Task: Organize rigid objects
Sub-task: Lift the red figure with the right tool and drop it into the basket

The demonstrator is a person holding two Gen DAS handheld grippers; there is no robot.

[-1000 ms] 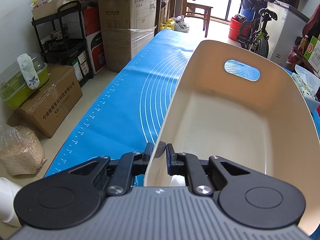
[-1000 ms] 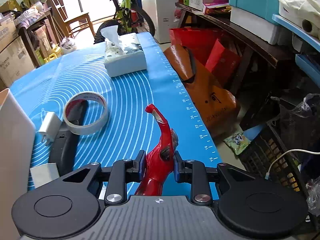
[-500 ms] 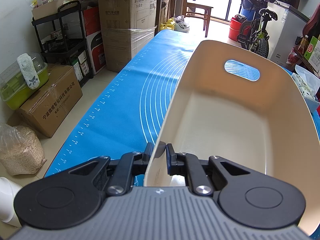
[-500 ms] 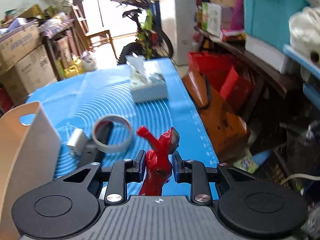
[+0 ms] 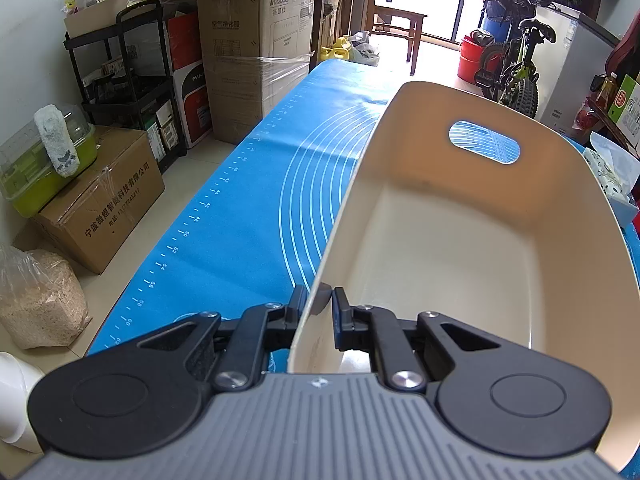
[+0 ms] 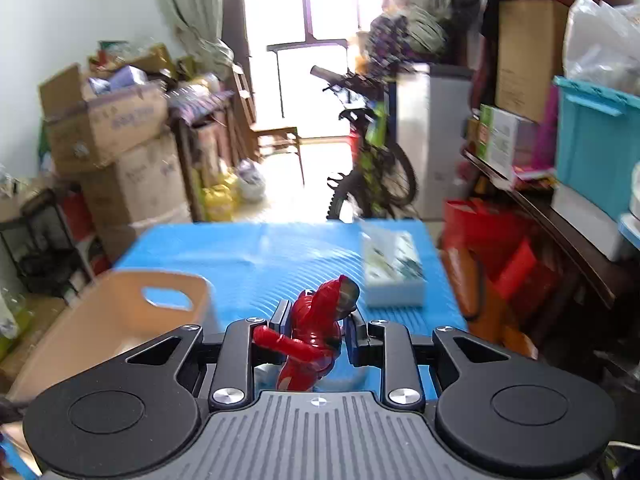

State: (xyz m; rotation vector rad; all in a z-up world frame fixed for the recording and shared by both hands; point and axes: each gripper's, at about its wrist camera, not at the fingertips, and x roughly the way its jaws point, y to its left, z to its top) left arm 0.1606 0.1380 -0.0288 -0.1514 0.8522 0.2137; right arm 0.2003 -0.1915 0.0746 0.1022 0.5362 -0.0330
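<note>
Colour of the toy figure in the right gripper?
Glossy red plastic toy figure; right wrist view shows it best.

One cream basket (image 5: pixel 460 248) on the blue desk (image 5: pixel 240 216), with one handle hole at its far end. One gripper (image 5: pixel 320 304) at the near rim of that basket. One more gripper (image 6: pixel 318 320) in the right view, and one red toy figure (image 6: pixel 316 336) between its fingers. One tissue box (image 6: pixel 392 268) far right on the desk. One bicycle (image 6: pixel 372 168) past the far end of the desk. One wooden chair (image 5: pixel 394 28) by the bright door. One black shelf rack (image 5: pixel 128 80) at the left wall. One green tub (image 5: pixel 44 168) on one brown carton (image 5: pixel 104 200). One bag of grain (image 5: pixel 40 300) on the floor, near left. One teal bin (image 6: pixel 596 144) on the right.
</note>
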